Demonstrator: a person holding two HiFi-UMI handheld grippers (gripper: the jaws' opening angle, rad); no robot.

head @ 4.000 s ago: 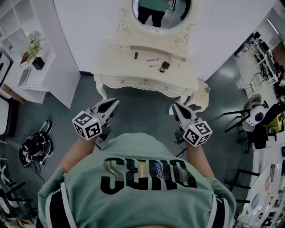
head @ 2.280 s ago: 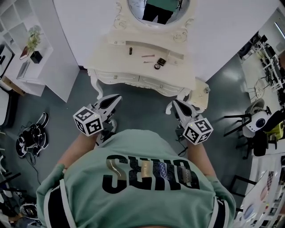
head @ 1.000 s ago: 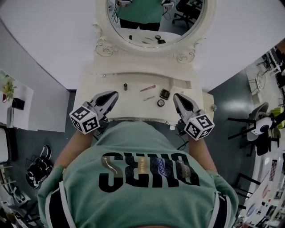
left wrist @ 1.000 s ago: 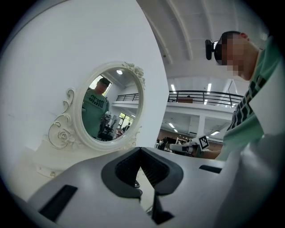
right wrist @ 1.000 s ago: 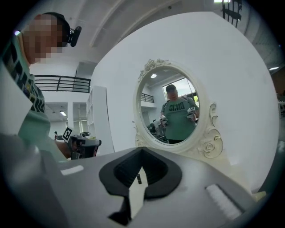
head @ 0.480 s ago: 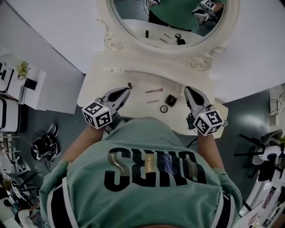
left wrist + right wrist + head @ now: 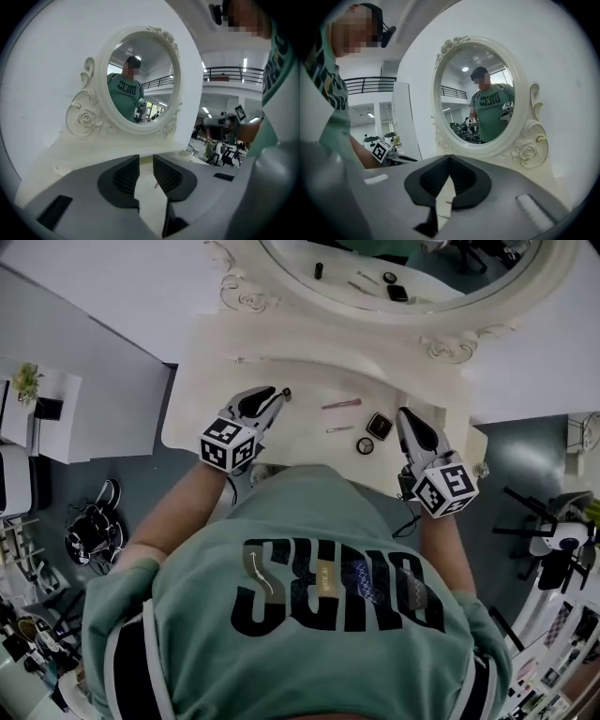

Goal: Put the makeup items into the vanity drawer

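Note:
On the cream vanity top [image 7: 202,399] lie a small dark lipstick tube [image 7: 285,393], a pink pencil [image 7: 341,404], a shorter stick [image 7: 339,429], a square compact [image 7: 379,425] and a round compact [image 7: 365,445]. My left gripper [image 7: 275,397] hovers over the top's left part, its tips just short of the lipstick tube. Its jaws are opening, with a narrow gap and nothing between them [image 7: 146,159]. My right gripper [image 7: 404,416] hangs right of the square compact, shut and empty [image 7: 450,158]. The person's body hides the drawer fronts.
The oval mirror [image 7: 394,277] in its carved frame rises behind the tabletop against a white wall. A white shelf unit [image 7: 37,399] stands to the left, with shoes [image 7: 92,521] on the grey floor. Chairs and equipment [image 7: 562,540] stand at the right.
The person has walked up to the vanity, and both grippers have come from above the floor to over the tabletop. The left gripper has neared the lipstick tube.

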